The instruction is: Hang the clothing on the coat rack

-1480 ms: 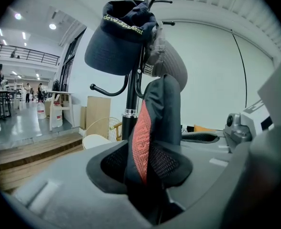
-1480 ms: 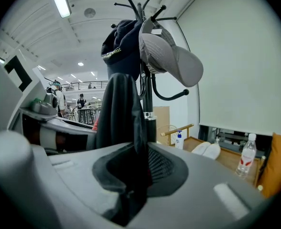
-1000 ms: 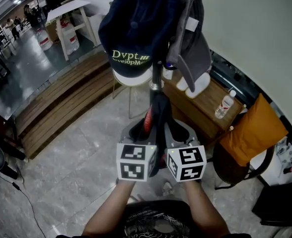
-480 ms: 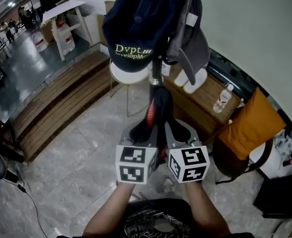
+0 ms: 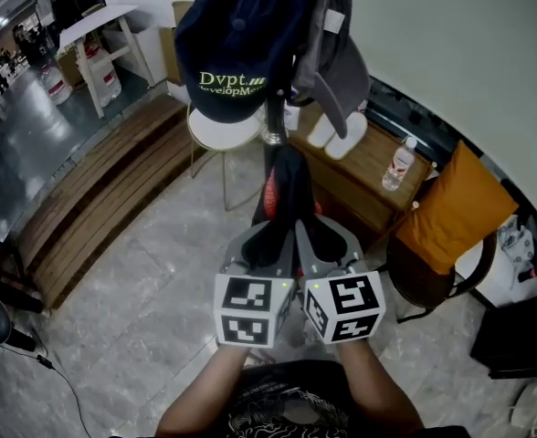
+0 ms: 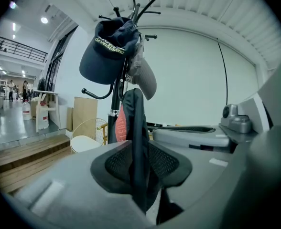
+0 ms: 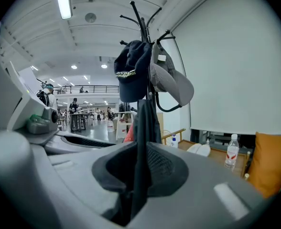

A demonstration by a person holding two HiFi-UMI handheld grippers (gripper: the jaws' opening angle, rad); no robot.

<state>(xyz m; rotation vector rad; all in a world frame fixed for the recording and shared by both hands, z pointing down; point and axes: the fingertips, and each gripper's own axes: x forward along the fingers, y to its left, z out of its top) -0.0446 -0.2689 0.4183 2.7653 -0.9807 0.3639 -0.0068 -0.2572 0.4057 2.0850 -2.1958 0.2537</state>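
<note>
Head view: I hold my left tongs (image 5: 270, 237) and right tongs (image 5: 312, 237) side by side, close together, pointed the same way.

Left gripper view: the jaws are pressed together on a fold of the black garment (image 6: 135, 128), which stands up narrow from between the pads. A red patch (image 6: 121, 123) shows on its left side.

Right gripper view: the jaws are likewise pinching the same garment.

The coat rack (image 5: 274, 126) pole stands directly ahead of both tongs. The garment's upper end lies at the pole; I cannot tell whether it touches.

On the rack's hooks, above and ahead of the tongs:
- navy cap (image 5: 241, 35), printed "Dvpt.", left side
- grey cap (image 5: 334, 62), right side

Ahead and to the right of my right tongs is a wooden table (image 5: 369, 167) with a water bottle (image 5: 393, 164). An orange cushion (image 5: 456, 213) rests on a chair (image 5: 424, 286) further right.
</note>
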